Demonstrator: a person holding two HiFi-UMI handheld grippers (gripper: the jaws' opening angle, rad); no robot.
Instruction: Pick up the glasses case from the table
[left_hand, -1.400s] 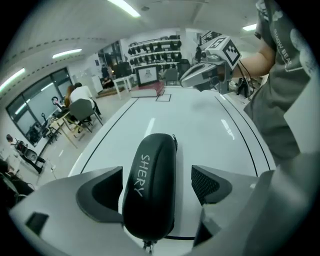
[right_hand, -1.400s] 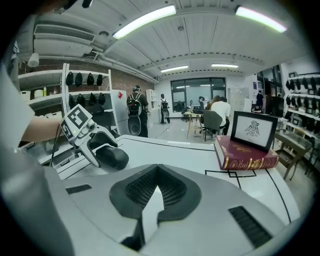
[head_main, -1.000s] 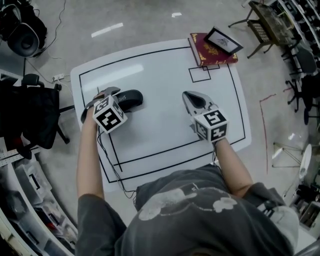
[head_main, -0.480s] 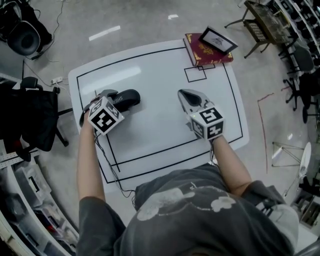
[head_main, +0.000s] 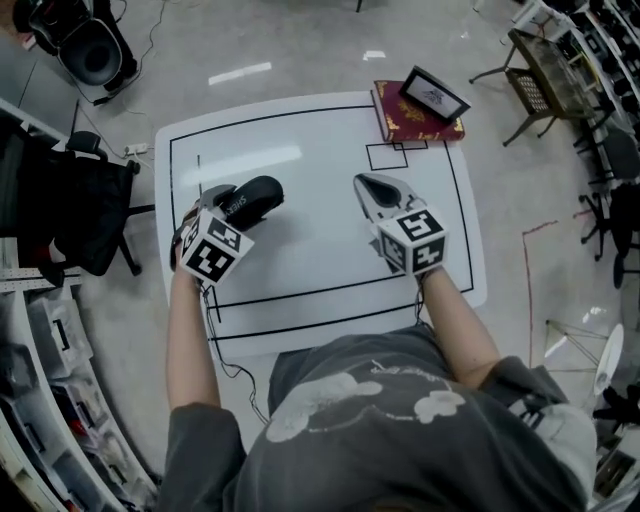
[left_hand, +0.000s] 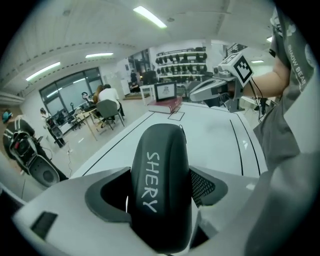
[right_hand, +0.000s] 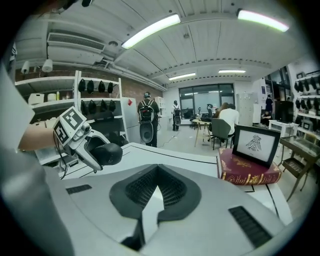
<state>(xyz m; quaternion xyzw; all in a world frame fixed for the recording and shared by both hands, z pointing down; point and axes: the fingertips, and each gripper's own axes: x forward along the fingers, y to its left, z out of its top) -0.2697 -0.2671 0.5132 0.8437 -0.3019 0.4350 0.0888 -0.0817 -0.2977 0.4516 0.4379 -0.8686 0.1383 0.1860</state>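
The black glasses case (head_main: 258, 194), printed with white letters, is gripped at one end by my left gripper (head_main: 226, 204) over the left part of the white table (head_main: 310, 245). In the left gripper view the case (left_hand: 162, 150) fills the gap between both jaws and juts out above the tabletop. From the right gripper view, the case (right_hand: 108, 154) hangs in the left gripper clear of the table. My right gripper (head_main: 370, 187) hovers over the table's right half, its jaws together with nothing held, tips meeting (right_hand: 156, 172).
A red book (head_main: 415, 117) with a framed picture (head_main: 434, 94) on it lies at the table's far right corner, beside a small black-lined square (head_main: 386, 156). A black chair (head_main: 70, 215) stands left of the table. Shelves and seated people fill the room behind.
My left gripper has closed on the case and risen with it, tilting it off the table. The right gripper has lifted a little.
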